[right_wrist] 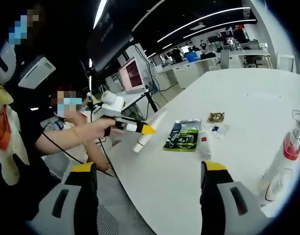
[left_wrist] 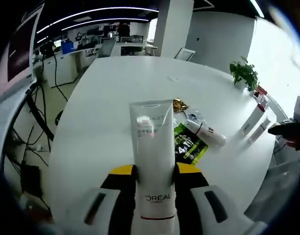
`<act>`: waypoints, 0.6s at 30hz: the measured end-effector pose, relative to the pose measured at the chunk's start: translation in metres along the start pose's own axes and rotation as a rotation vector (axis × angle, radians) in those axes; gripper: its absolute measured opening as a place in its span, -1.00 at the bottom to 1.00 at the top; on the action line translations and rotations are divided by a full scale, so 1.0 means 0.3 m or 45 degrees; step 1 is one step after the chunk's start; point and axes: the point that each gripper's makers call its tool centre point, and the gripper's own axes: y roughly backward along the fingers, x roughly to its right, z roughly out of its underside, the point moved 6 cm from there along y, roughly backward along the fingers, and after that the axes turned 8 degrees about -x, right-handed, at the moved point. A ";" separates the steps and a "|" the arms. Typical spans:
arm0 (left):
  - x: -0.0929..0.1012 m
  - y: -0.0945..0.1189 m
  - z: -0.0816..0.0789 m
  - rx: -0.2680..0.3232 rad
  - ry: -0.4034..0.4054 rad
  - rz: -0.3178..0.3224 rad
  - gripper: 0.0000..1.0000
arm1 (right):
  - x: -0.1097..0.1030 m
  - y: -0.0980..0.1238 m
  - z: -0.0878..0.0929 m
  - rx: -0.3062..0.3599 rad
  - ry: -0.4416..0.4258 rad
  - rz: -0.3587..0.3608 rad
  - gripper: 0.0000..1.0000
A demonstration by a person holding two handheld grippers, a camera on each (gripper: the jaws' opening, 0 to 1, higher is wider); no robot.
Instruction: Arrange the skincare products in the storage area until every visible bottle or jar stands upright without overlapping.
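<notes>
A: Gripping a white L'Oreal tube [left_wrist: 152,161] between the yellow-tipped jaws of the left tool [left_wrist: 155,171], tube held well above the white counter [left_wrist: 106,107] and pointing toward its far side.

B: Right tool [right_wrist: 150,181] standing wide open, nothing between its jaws. Seen from the right gripper view, the left tool [right_wrist: 149,130] hanging just off the counter's near edge [right_wrist: 155,196], white tube [right_wrist: 150,128] slanting across it.

A: Leaving broad bare surface across the far and left parts of the counter. Edge dropping to cables on the floor [left_wrist: 37,142] at left.

B: Lying flat near the middle: a green sachet [right_wrist: 183,135], a white bottle [right_wrist: 204,144] just beside it, a small gold packet [right_wrist: 216,117] further on.

A: Standing upright near the right edge: two slim white bottles [left_wrist: 253,119], a small potted plant [left_wrist: 244,73] beyond them.

B: Rising close at right, a clear pump bottle with a red collar [right_wrist: 285,155]. Contents impossible to tell.
</notes>
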 end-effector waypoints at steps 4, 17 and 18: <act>0.018 0.029 -0.010 0.044 -0.003 -0.002 -0.41 | -0.007 -0.019 -0.025 0.035 -0.019 -0.023 0.69; 0.142 0.134 -0.038 0.190 -0.078 0.061 -0.41 | -0.043 -0.085 -0.099 0.119 -0.065 -0.088 0.55; 0.155 0.142 -0.041 0.194 -0.085 0.067 -0.41 | -0.045 -0.090 -0.104 0.124 -0.067 -0.091 0.54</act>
